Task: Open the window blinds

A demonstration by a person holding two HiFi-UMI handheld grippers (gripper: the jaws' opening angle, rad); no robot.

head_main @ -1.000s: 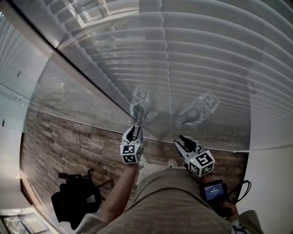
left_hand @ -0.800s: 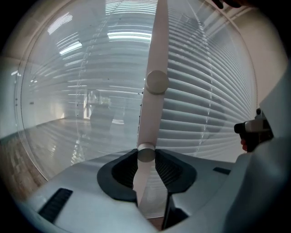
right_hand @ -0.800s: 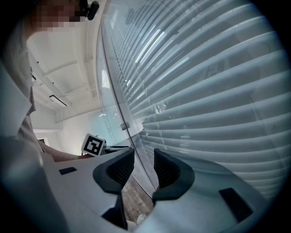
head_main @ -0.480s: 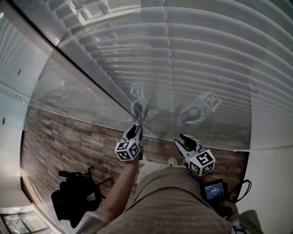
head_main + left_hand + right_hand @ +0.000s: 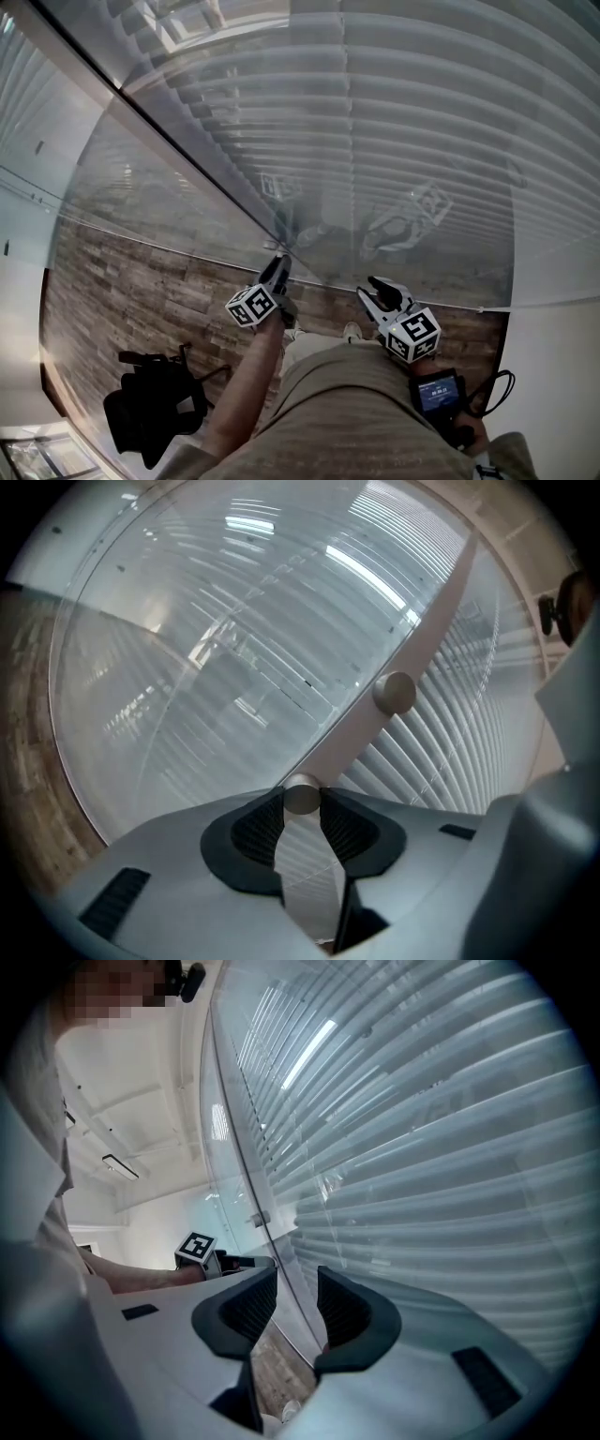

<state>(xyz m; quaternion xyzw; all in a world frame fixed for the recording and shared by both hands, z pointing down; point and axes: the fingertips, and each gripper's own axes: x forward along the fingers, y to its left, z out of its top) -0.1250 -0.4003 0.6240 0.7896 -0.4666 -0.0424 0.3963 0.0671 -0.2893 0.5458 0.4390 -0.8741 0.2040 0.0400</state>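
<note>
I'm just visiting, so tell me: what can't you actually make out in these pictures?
- Head view: the knob is hidden behind the left hand-held gripper that clamps it. Only the left gripper view shows it.
- Head view: reflections on the glass wash over the blinds, so the tilt of their slats is unclear.
- Head view: the small screen at lower right is too small to read.
- Head view: the dark object at lower left is too dark to identify.

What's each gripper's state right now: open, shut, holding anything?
Left gripper: shut on the round knob at the glass.
Right gripper: open, nothing between its jaws.
</note>
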